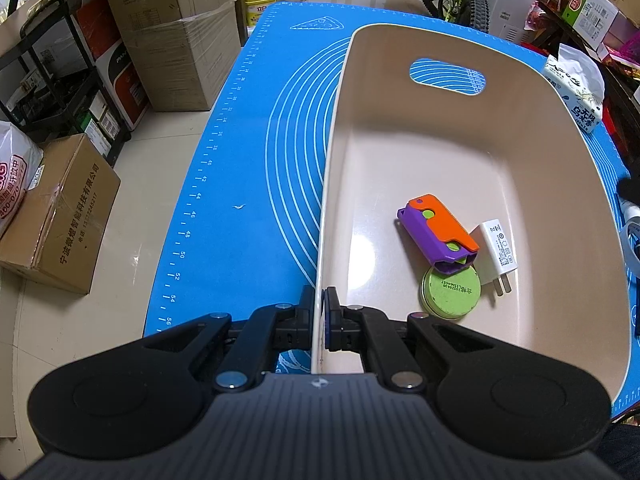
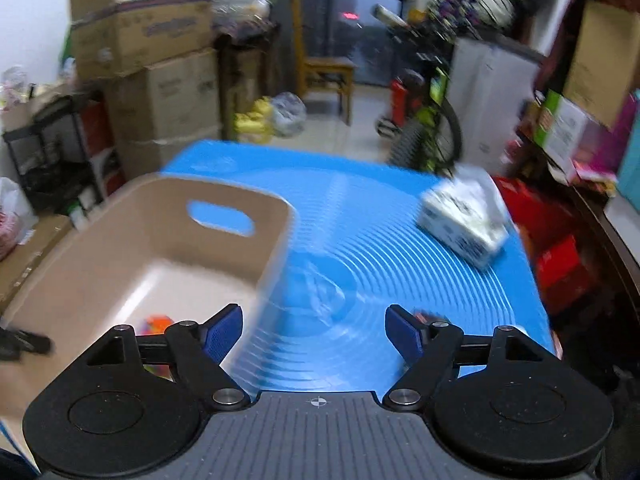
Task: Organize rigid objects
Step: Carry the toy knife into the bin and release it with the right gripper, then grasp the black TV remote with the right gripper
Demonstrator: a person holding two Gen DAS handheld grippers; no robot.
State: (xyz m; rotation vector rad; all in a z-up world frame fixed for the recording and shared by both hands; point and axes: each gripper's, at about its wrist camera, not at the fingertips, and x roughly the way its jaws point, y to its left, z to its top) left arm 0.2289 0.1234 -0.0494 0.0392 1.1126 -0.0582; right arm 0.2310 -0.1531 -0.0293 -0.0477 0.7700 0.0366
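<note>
A cluttered storeroom of stacked brown cardboard boxes surrounded a table covered by a blue silicone baking mat printed with white rings and ruler marks. On the mat stood a beige plastic bin with an oval handle cut-out in its far wall. The left gripper was clamped on the bin's near-left wall, one finger outside and one inside. On the bin floor lay a purple-and-orange plastic toy block, its lower end resting on a round green tin, with a white plug-in charger touching the block's right side. A white printed tissue pack sat on the mat beyond the bin's right wall. In the blurred right wrist view, the right gripper hung above the mat just right of the bin, its blue-padded fingers spread wide apart and holding nothing.
</note>
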